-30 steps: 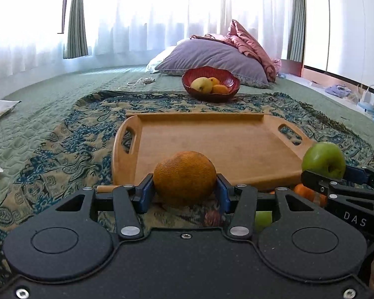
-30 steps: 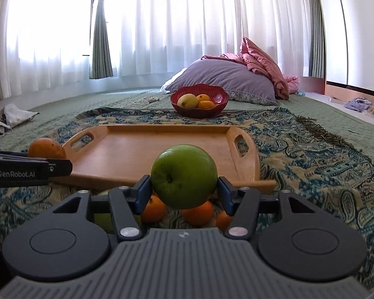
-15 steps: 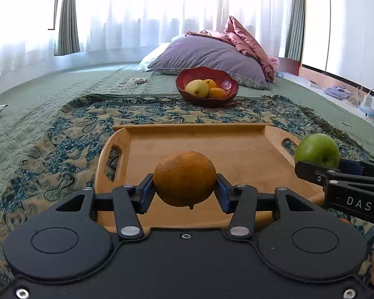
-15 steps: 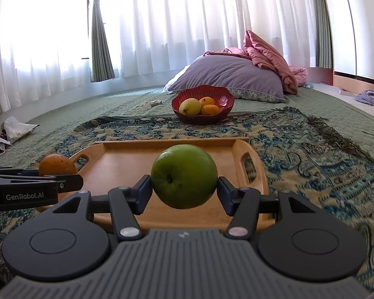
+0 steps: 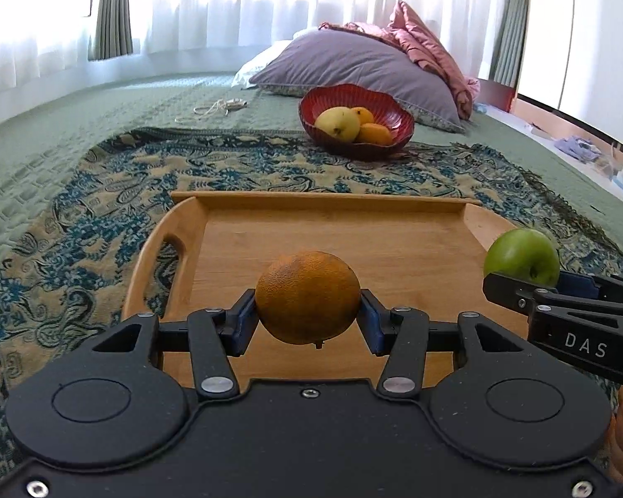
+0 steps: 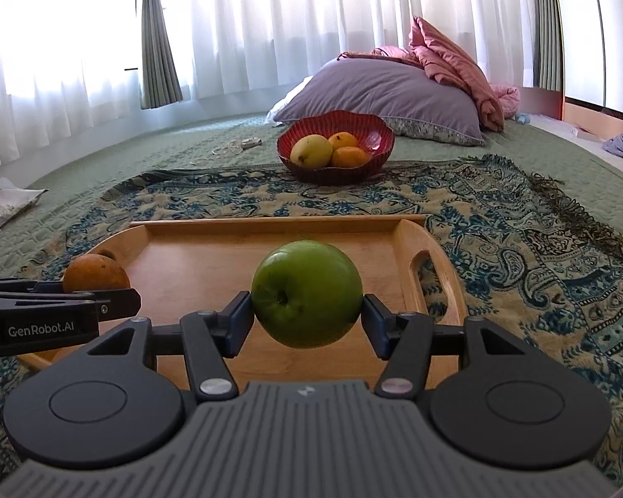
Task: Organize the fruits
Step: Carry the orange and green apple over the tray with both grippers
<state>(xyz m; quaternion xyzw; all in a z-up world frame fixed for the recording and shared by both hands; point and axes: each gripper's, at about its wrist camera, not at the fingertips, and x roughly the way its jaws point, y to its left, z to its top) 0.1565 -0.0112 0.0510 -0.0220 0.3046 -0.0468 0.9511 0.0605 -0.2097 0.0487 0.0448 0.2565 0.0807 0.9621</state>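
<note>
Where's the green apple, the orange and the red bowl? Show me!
green apple (image 6: 306, 294): right wrist view, middle of its front skin.
orange (image 5: 307, 296): left wrist view, middle of its peel.
red bowl (image 6: 378, 133): right wrist view, inner ribbed wall on its right side.

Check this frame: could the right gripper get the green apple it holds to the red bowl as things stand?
Probably yes. The right gripper is shut on the green apple above the wooden tray. Only bare tray and patterned cloth lie between it and the red bowl, which still has room beside its three fruits.
</note>
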